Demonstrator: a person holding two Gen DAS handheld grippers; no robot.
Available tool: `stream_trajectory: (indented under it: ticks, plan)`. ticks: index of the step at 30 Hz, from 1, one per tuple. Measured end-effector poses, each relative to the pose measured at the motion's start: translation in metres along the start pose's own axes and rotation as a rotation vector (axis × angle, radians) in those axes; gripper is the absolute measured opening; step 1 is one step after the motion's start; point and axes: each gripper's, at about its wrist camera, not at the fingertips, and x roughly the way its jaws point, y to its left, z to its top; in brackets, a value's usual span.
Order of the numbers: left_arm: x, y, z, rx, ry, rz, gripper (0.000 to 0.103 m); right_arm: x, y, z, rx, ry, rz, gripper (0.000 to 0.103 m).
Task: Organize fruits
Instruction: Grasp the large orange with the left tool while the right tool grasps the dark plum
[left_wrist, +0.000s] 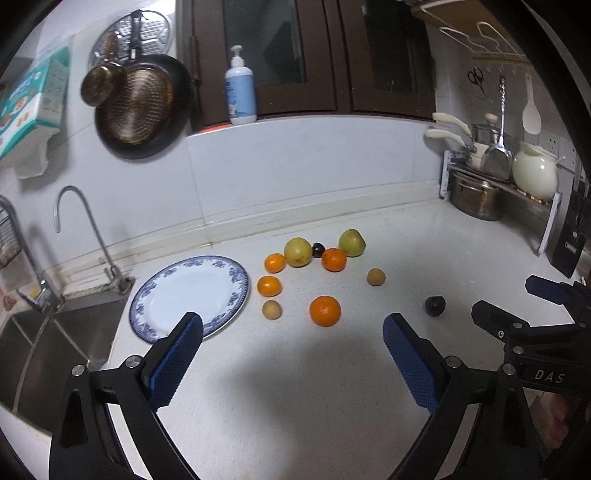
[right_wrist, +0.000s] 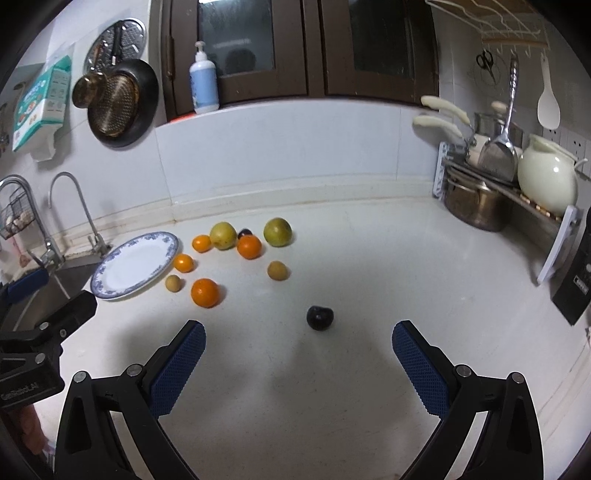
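We hold the left tool (left_wrist: 291, 325) and right tool (right_wrist: 298, 332) wide open and empty above the bench (right_wrist: 369, 280); the fruit lies loose beside the bare plate (left_wrist: 184, 291), and the dark plum (right_wrist: 320, 317) sits nearest our right tool, likely the first pick.

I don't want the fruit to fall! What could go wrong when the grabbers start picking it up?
The fruits are round, so the dark plum in front of the open right gripper might roll away if a finger nudges it. The plate lies beside the sink, so a bumped plate or a rolling orange could end up in there. The yellow-green fruits at the back touch their neighbours, so grabbing one may push the others.
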Motion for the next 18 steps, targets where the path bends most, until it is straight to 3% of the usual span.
stream_trajectory:
  ticks: [9,18]
  plan:
    - [0.054,-0.002,0.002,0.043,0.071,-0.087,0.092,0.044,-0.004,0.000,0.045,0.057,-0.025,0.097]
    - [0.110,-0.009,-0.001,0.080,0.165,-0.144,0.086,0.087,-0.010,-0.004,0.090,0.123,-0.054,0.085]
